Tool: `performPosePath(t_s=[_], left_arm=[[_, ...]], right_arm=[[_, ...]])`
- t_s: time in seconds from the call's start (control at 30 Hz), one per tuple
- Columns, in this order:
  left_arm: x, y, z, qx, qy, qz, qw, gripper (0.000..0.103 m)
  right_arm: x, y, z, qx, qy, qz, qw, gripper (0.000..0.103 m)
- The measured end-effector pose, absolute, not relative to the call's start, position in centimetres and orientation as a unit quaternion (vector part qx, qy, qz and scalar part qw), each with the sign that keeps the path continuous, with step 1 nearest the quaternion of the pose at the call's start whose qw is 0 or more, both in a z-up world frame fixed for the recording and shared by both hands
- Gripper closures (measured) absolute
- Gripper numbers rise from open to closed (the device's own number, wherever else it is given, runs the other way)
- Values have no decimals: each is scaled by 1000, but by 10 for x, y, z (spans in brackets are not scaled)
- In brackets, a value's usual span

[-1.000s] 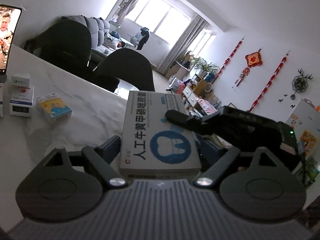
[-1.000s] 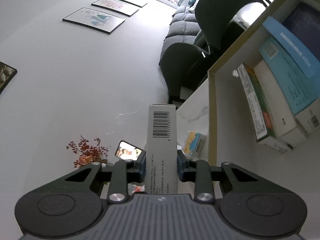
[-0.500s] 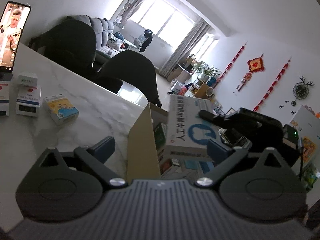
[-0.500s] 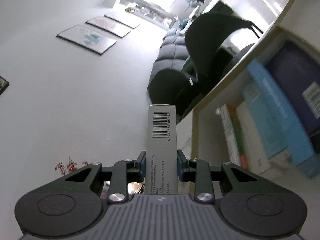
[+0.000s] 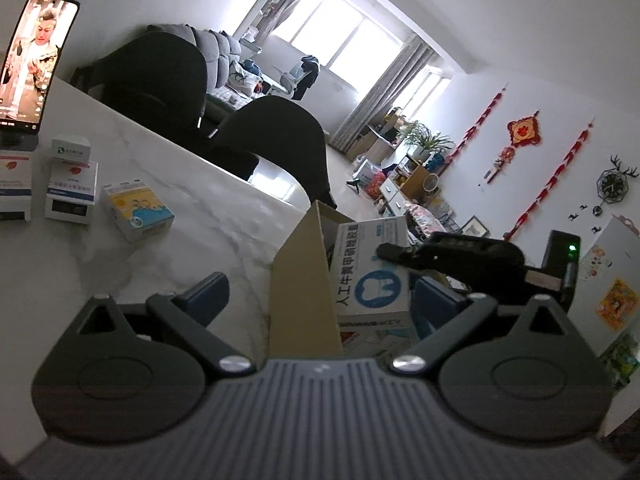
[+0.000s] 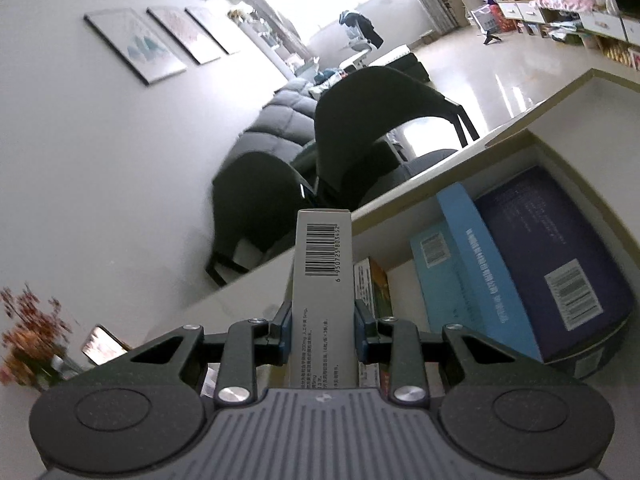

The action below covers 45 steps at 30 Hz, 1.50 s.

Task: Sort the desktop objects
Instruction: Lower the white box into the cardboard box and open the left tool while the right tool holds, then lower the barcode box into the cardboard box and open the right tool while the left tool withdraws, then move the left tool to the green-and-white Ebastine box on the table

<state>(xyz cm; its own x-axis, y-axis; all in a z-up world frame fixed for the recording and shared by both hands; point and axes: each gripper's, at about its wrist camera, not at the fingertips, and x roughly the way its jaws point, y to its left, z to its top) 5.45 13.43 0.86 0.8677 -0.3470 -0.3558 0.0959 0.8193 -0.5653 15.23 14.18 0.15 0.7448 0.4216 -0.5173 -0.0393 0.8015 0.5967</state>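
The right gripper (image 6: 322, 334) squeezes a white box (image 6: 323, 276) over the carton (image 6: 560, 92). The left gripper (image 5: 320, 298) is wide open, holding nothing. 3 small boxes (image 5: 136, 210) sit on the table (image 5: 80, 264).

bright windows (image 5: 340, 44) behind grey sofa (image 5: 212, 56).
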Motion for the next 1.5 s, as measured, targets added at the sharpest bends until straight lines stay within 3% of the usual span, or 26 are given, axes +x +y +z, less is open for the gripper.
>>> performPosePath(t_s=[0.63,0.97,1.5], left_arm=[[54,168,-6,-287,254,-44,923,1],[55,179,-13,-290,268,-15,919,1],[73,204,-22,-276,278,50,919,1]], right_arm=[[183,235,-15,30,329,70,941,69],[190,238,-24,9,344,65,937,67],[180,217,-11,41,322,74,943,47]])
